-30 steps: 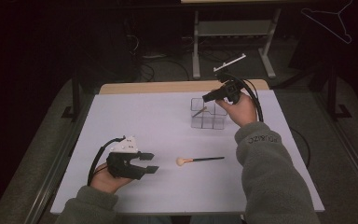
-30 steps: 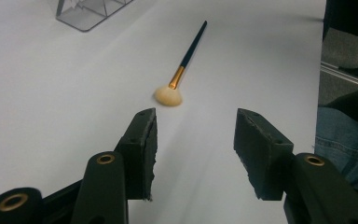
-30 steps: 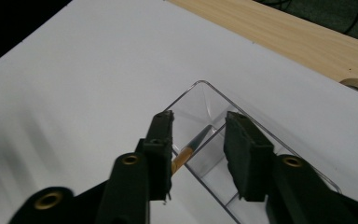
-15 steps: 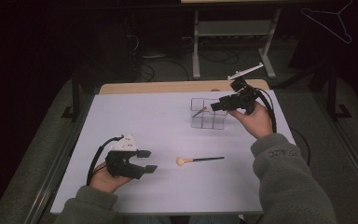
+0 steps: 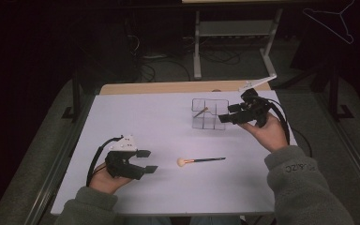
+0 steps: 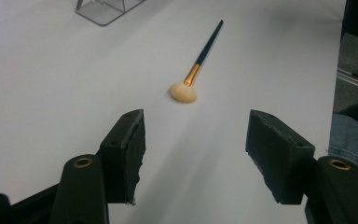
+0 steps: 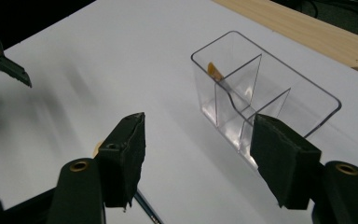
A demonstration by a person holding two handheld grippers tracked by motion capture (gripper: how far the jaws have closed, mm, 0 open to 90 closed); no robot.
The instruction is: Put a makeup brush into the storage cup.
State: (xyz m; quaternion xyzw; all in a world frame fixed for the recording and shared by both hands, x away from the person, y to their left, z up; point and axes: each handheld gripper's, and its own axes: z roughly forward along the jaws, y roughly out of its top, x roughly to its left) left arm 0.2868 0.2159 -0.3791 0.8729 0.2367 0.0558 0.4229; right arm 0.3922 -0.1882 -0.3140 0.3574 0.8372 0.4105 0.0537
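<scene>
Currently the left gripper (image 5: pixel 143 161) rests low on the white table (image 5: pixel 136 117), jaws spread wide and empty; the makeup brush (image 5: pixel 201 161) lies flat on the table just ahead of those jaws, cream bristle head nearest them, dark handle pointing away; in the left gripper view the brush (image 6: pixel 196 70) sits ahead between the two open jaws, apart from both, gold ferrule behind the bristles; right gripper (image 5: pixel 228 117) is held up beside the clear plastic organizer (image 5: pixel 209 114), jaws also wide and holding nothing; in the right gripper view the organizer (image 7: pixel 265 93) stands just beyond the right jaw, with a slim stick-like item leaning in one compartment; what it is I cannot tell.
</scene>
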